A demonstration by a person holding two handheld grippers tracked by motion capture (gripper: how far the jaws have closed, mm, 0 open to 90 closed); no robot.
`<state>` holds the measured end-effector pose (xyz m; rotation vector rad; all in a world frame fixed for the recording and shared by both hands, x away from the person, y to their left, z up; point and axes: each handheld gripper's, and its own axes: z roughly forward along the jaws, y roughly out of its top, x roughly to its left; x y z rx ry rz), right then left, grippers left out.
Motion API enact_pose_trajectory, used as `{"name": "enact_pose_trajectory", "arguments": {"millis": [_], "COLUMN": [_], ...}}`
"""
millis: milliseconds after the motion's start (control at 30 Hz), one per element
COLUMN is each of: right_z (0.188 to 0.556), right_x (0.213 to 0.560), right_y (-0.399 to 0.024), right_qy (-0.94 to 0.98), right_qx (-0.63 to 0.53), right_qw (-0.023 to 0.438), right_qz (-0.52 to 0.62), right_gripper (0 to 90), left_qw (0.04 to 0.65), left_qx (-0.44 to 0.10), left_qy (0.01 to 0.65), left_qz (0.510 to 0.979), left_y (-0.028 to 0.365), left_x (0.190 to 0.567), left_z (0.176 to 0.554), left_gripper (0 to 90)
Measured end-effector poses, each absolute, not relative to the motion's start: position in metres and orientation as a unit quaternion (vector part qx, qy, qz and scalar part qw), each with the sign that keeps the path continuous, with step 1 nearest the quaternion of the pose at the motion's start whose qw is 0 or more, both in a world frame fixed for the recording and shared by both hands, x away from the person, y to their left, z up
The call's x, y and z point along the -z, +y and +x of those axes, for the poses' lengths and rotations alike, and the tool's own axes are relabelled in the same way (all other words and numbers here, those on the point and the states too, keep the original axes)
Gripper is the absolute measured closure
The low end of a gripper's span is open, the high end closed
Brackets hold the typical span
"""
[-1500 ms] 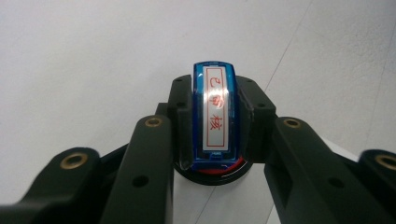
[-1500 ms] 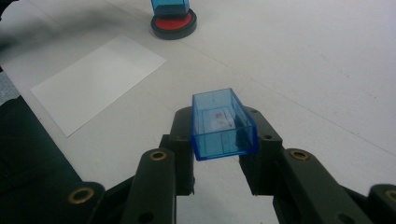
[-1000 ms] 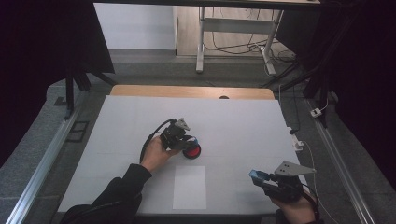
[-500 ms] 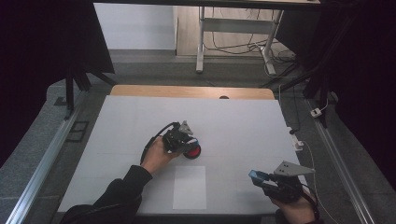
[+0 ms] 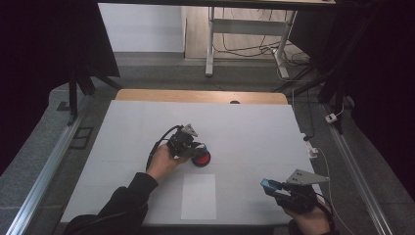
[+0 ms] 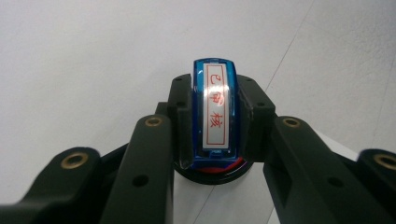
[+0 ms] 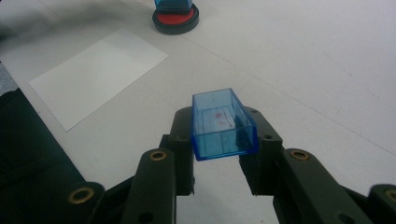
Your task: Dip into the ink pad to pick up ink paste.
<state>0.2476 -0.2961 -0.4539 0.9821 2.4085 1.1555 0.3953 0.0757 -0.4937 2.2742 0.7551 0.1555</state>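
Gripping one blue stamp (image 6: 215, 112), left claw (image 6: 215, 140) over one red ink pad (image 5: 201, 158); right claw (image 7: 224, 154) clenching one blue cap (image 7: 223, 123); one paper sheet (image 5: 198, 196).

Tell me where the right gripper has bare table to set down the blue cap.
Bare table lies between the ink pad and the right gripper, holding the blue cap, and along the far wooden edge. It is crowded where the left gripper presses the stamp on the pad; the white paper fills the near middle.

a white table (image 5: 254, 127) carries a white paper sheet (image 5: 198, 196) and a red ink pad (image 5: 201, 158) just beyond it.
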Motion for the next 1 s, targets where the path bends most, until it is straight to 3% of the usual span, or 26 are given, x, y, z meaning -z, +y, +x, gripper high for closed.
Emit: {"name": "enact_pose_trajectory", "arguments": {"millis": [233,533,800,1000], "right_z": [0.248,0.247,0.247,0.247], "right_x": [0.454,0.454,0.454,0.454], "right_y": [-0.295,-0.296,-0.296,-0.296], "right_qy": [0.838,0.838,0.836,0.838], "right_qx": [-0.402,-0.402,-0.407,-0.403], "right_qw": [0.147,0.147,0.145,0.145], "right_qz": [0.339,0.338,0.338,0.337], "right_gripper": [68.2,68.2,68.2,68.2], "left_qw": [0.348,0.354,0.408,0.403], "left_qx": [-0.089,-0.085,-0.084,-0.076], "left_qy": [0.284,0.285,0.283,0.279], "left_qz": [0.889,0.887,0.864,0.868], "left_y": [0.069,0.071,0.084,0.085], "left_x": [0.492,0.491,0.466,0.468], "left_z": [0.389,0.39,0.386,0.385], "left_gripper": [70.5,70.3,70.2,70.2]}}
